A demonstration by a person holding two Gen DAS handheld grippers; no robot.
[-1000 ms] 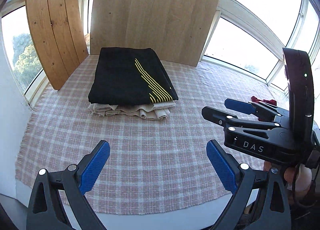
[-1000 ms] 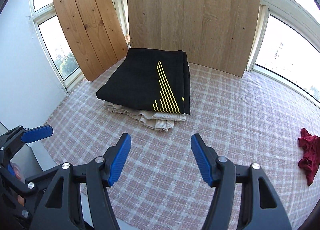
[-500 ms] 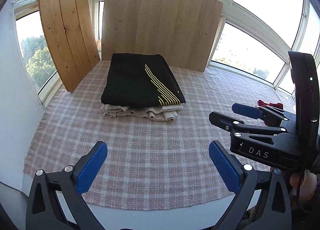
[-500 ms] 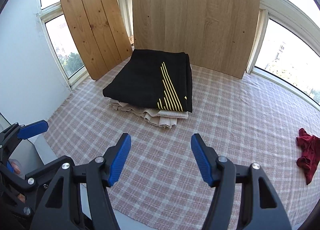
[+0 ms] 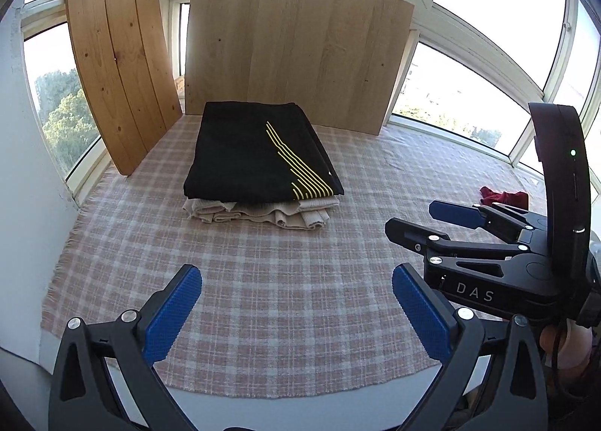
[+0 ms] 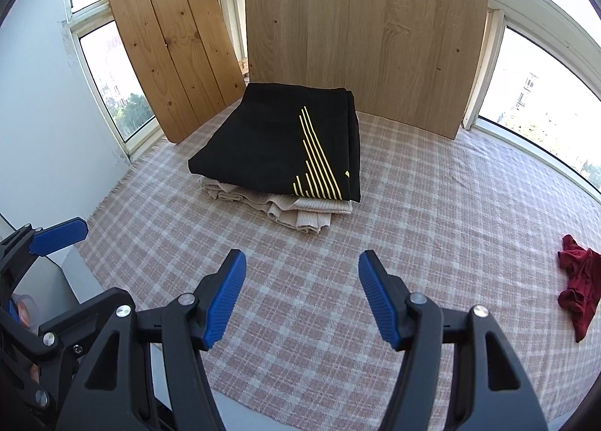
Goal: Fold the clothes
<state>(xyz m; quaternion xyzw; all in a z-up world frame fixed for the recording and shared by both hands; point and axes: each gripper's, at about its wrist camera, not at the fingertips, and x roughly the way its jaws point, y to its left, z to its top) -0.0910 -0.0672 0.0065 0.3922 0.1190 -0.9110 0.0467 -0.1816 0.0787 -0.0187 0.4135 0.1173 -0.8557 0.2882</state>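
**Between garments: two folded, one left to fetch**

Nearest the cameras, the left gripper point(image 5: 293, 309) and the right gripper point(image 6: 300, 296) are held above the near edge of the checked cloth point(image 5: 263, 299) that covers the tabletop. The fingers of both are spread, and nothing is held between them. Further back, a folded black garment point(image 5: 255, 157) with yellow stripes is stacked on a folded beige garment point(image 5: 263, 214), in front of two wooden boards leaned against the windows. Off to the right, well apart from the stack, a crumpled red garment point(image 6: 578, 284) is seen lying unfolded (its kind cannot be told). A pause between items is judged to be in hand. For the next move, the red garment would need to be reached, pinched and spread flat on the bare cloth.
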